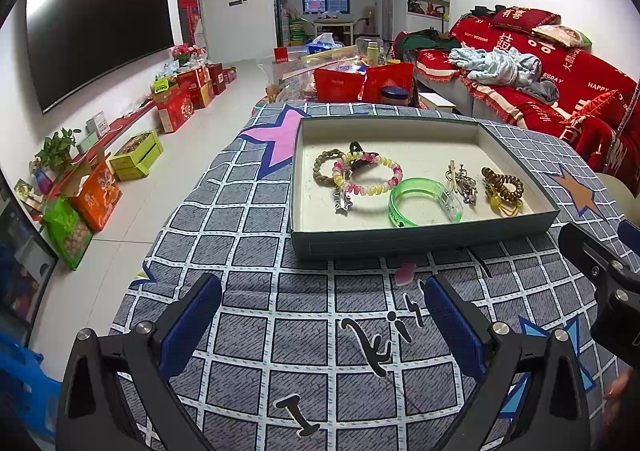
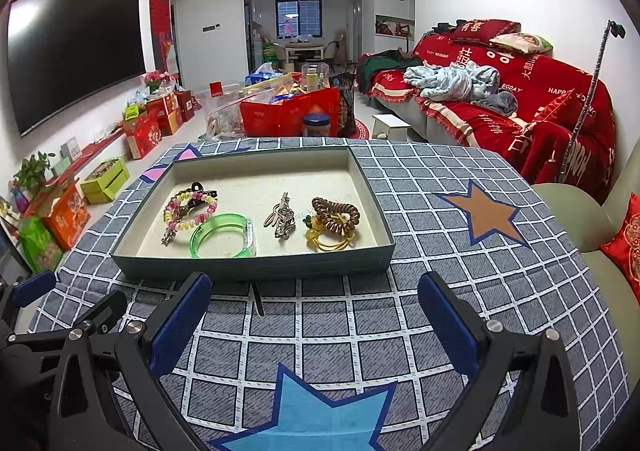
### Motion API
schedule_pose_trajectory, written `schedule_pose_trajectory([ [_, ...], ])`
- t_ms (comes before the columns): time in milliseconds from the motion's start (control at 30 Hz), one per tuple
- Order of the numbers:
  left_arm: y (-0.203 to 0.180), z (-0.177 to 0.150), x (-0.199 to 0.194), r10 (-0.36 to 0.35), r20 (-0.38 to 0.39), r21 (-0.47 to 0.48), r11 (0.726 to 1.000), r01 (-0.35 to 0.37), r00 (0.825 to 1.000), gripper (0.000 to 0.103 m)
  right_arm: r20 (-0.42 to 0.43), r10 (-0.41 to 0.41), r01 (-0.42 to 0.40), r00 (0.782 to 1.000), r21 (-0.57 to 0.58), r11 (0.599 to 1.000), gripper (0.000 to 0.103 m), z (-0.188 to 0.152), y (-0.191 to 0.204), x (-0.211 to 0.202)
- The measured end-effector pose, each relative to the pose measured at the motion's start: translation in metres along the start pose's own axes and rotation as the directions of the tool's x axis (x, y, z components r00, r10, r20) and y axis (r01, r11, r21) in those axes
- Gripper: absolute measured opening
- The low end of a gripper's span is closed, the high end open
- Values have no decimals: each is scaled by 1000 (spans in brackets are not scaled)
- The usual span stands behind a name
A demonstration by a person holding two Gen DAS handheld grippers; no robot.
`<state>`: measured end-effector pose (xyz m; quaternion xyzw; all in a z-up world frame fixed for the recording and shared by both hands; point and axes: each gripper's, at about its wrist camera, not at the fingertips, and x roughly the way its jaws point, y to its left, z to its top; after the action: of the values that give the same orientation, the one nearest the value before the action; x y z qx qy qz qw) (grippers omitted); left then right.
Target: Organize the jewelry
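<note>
A shallow grey-green tray (image 1: 420,241) (image 2: 256,265) sits on the checked tablecloth. In it lie a pink-yellow coil hair tie (image 1: 370,175) (image 2: 190,207), a brown braided tie (image 1: 326,167), a black claw clip (image 1: 356,149), a green bangle (image 1: 420,201) (image 2: 222,235), metal clips (image 1: 462,181) (image 2: 282,221), and a brown coil tie on yellow bands (image 1: 502,185) (image 2: 334,217). A thin dark pin (image 1: 482,265) (image 2: 258,299) lies on the cloth in front of the tray. My left gripper (image 1: 322,321) and right gripper (image 2: 314,317) are open, empty, near the tray's front wall.
The tablecloth (image 1: 248,219) covers the table. A red sofa (image 2: 520,103) stands at the right, red bags (image 2: 288,115) and a cluttered table beyond the far edge, a TV (image 1: 96,27) and gift boxes at the left. The right gripper's body (image 1: 600,263) shows at the left view's right edge.
</note>
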<state>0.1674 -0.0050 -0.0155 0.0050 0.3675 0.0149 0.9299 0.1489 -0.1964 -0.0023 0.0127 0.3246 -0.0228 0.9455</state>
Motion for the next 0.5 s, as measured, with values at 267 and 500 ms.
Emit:
schedule_pose_trajectory([
  [267, 0, 0, 0, -2, -1, 0, 1000, 2, 1000, 103, 0, 0, 0, 1000, -1, 1000, 103, 0, 0, 0],
  [500, 0, -1, -1, -1, -2, -1, 1000, 1, 1000, 103, 0, 0, 0, 1000, 0, 1000, 103, 0, 0, 0],
])
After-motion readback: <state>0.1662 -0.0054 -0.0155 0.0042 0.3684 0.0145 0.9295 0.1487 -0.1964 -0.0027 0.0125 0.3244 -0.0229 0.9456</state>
